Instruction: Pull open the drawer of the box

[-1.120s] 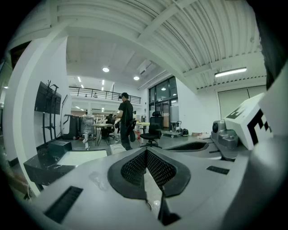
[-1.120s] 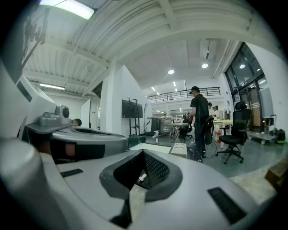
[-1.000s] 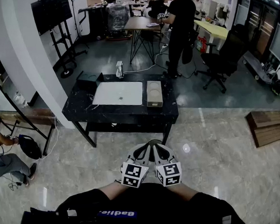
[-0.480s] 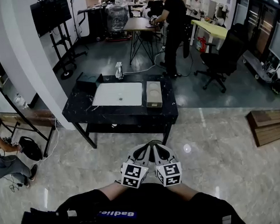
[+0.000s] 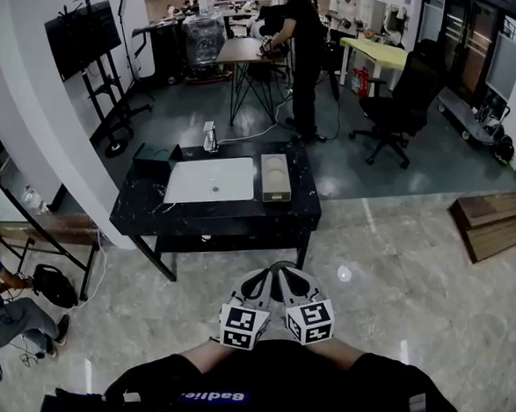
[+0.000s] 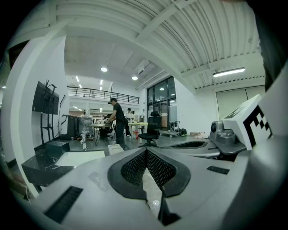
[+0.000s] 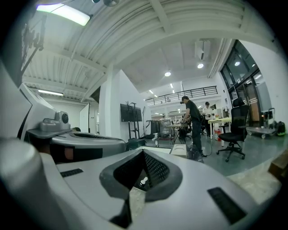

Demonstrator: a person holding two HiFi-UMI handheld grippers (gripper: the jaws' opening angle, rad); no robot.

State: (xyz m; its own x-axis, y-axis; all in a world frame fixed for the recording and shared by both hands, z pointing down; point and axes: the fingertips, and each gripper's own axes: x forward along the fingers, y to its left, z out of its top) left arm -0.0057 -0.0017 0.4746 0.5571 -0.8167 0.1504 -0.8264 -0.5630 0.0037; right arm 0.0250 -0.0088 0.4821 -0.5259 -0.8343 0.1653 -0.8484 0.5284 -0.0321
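The box (image 5: 275,177) is a pale, flat oblong lying on the right part of a black low table (image 5: 143,204), well ahead of me across the floor. Both grippers are held close to my body, side by side. The left gripper (image 5: 265,278) and the right gripper (image 5: 286,276) are shut with nothing between the jaws. Beyond the shut jaws, the left gripper view shows the box (image 6: 115,148) far off. In the right gripper view the box (image 7: 179,150) is also small and distant.
A white mat (image 5: 209,179), a black case (image 5: 156,155) and a small upright item (image 5: 209,135) share the table. A person (image 5: 298,48) stands at a desk behind it. An office chair (image 5: 401,103), wood planks (image 5: 493,224), a screen stand (image 5: 88,45) and a crouching person (image 5: 0,294) surround the area.
The view has shifted slightly, so the table sits a little lower-left in frame. The standing person at the back has stepped left. Both grippers stay shut in the same place.
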